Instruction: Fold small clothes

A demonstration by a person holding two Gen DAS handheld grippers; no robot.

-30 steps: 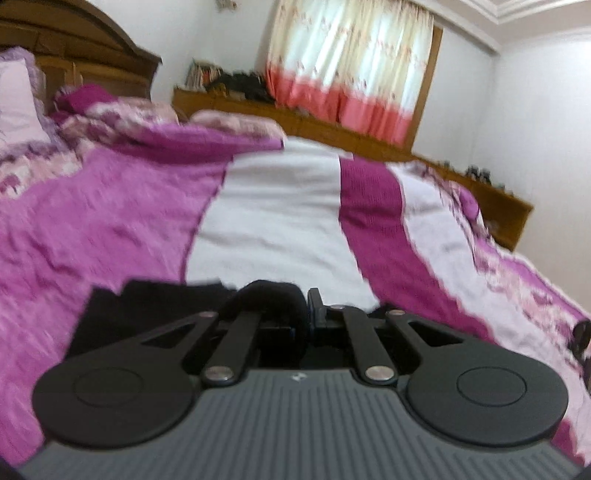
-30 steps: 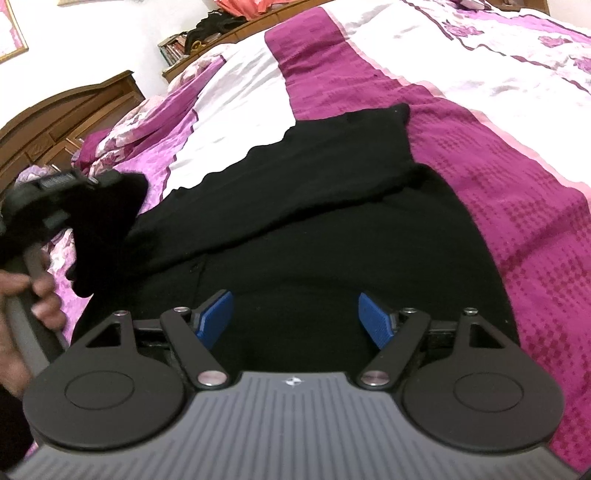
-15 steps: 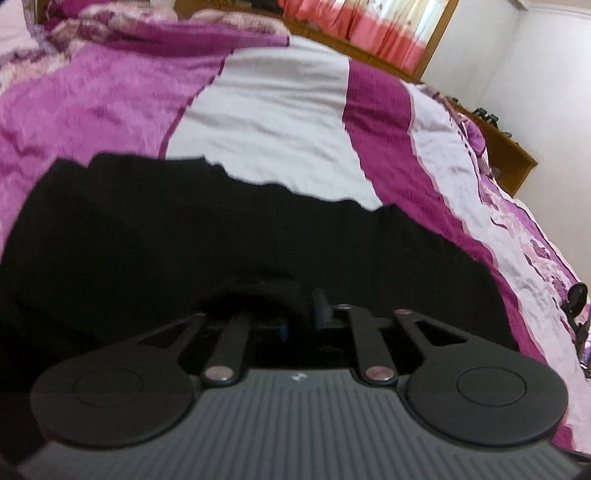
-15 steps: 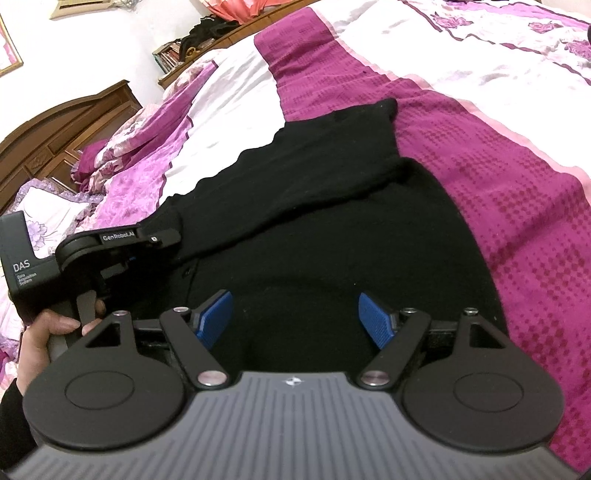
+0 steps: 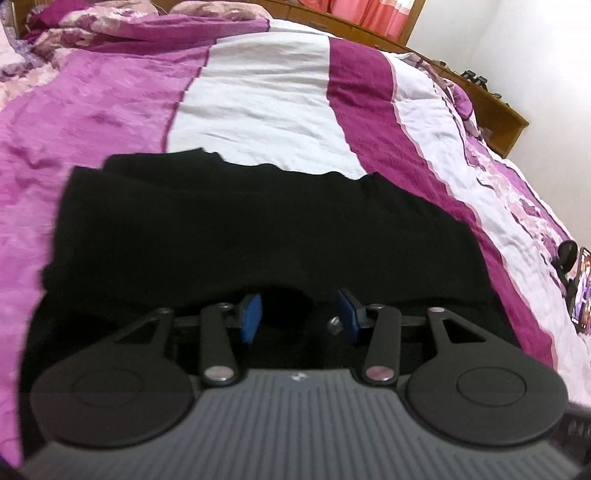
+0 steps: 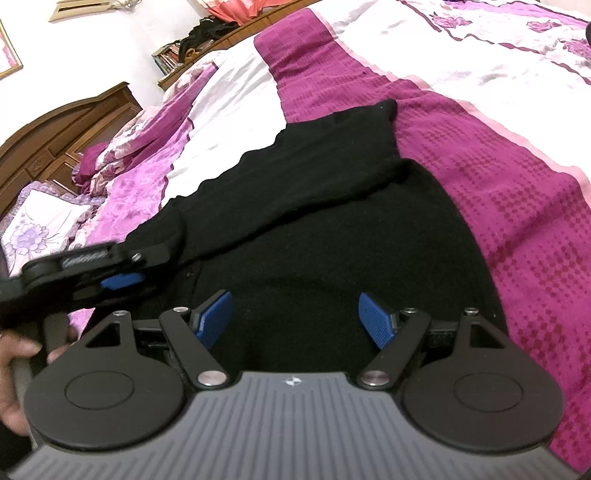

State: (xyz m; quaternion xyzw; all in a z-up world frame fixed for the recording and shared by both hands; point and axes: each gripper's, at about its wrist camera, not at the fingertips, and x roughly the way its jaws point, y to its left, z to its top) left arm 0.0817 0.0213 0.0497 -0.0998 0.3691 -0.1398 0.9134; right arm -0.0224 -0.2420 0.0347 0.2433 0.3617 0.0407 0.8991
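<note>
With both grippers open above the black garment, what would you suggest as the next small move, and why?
Probably lower the right gripper and close it on the near edge of the black garment. Both it and the left gripper are open and hold nothing, while the garment lies only partly folded on the bedspread.

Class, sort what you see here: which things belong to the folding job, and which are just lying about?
Part of the job:
black garment
left gripper, jaws open
right gripper, jaws open

Just lying about:
bedspread
pillow
curtain
books on the shelf
</note>
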